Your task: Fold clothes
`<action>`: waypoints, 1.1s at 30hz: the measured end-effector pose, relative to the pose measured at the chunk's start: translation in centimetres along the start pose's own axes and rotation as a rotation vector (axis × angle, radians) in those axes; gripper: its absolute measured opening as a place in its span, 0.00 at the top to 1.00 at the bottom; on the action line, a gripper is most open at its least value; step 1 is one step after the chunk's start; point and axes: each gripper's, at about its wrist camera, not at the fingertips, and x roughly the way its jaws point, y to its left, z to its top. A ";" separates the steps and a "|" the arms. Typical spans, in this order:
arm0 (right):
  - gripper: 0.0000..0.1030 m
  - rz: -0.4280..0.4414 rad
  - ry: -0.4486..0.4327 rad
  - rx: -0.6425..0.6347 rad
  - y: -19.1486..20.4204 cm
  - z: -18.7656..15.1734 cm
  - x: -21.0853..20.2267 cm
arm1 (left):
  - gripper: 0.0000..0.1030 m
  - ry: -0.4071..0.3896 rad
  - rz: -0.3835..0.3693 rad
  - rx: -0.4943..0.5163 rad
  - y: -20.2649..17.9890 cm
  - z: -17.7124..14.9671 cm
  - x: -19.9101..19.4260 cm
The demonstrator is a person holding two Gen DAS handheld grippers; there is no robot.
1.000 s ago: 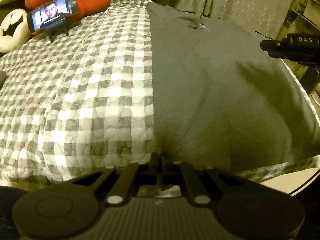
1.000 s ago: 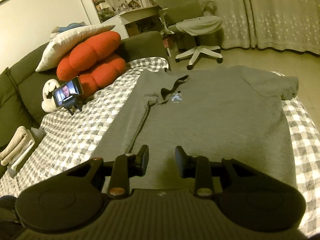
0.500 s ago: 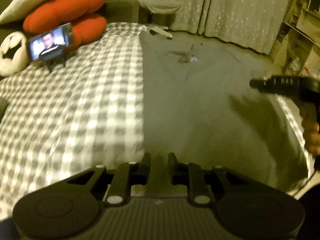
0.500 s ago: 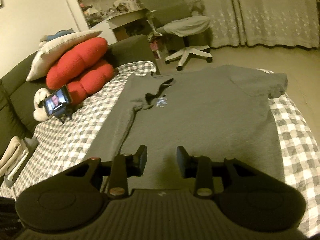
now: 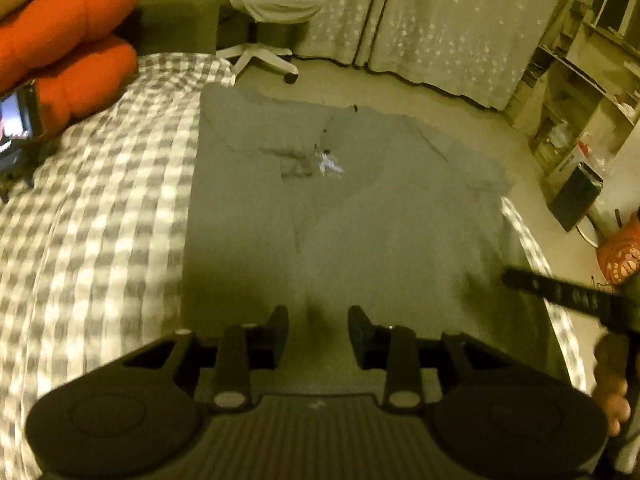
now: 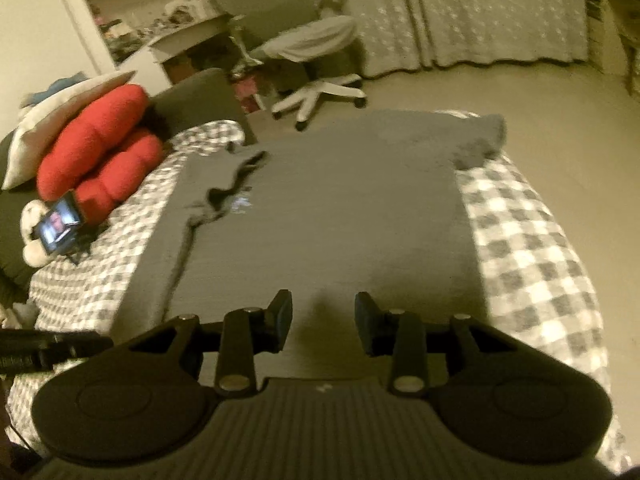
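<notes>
A grey T-shirt (image 6: 320,220) lies spread flat on a grey-and-white checked bedspread (image 6: 532,240), its left side folded inward along a long crease and its right sleeve reaching toward the far edge of the bed. The left gripper (image 5: 318,326) hangs above the near hem of the shirt, aimed along the garment toward its collar; its 2 fingers (image 5: 280,322) stand well apart with nothing between them. The right gripper (image 6: 323,316) is posed the same way over the near part of the shirt — jaws parted wide, empty, pointing up the shirt's length. In the left wrist view the right gripper's body juts in from the right edge, with the hand (image 5: 612,380) that carries it just below. Beyond the shirt sit red cushions (image 6: 96,144), a phone (image 6: 60,226) on a small stand and an office chair (image 6: 312,52); both views are motion-blurred.
</notes>
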 end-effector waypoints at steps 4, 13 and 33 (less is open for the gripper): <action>0.62 -0.021 0.017 0.031 -1.4 0.1 0.2 | 0.67 -0.020 0.009 0.022 -0.2 1.8 2.2; 0.62 -0.069 0.055 0.102 -4.5 0.5 0.8 | 0.65 -0.124 0.027 0.028 1.8 4.8 6.2; 0.52 -0.067 -0.032 0.445 -10.9 8.5 3.2 | 0.65 -0.162 0.057 0.030 2.3 7.0 11.7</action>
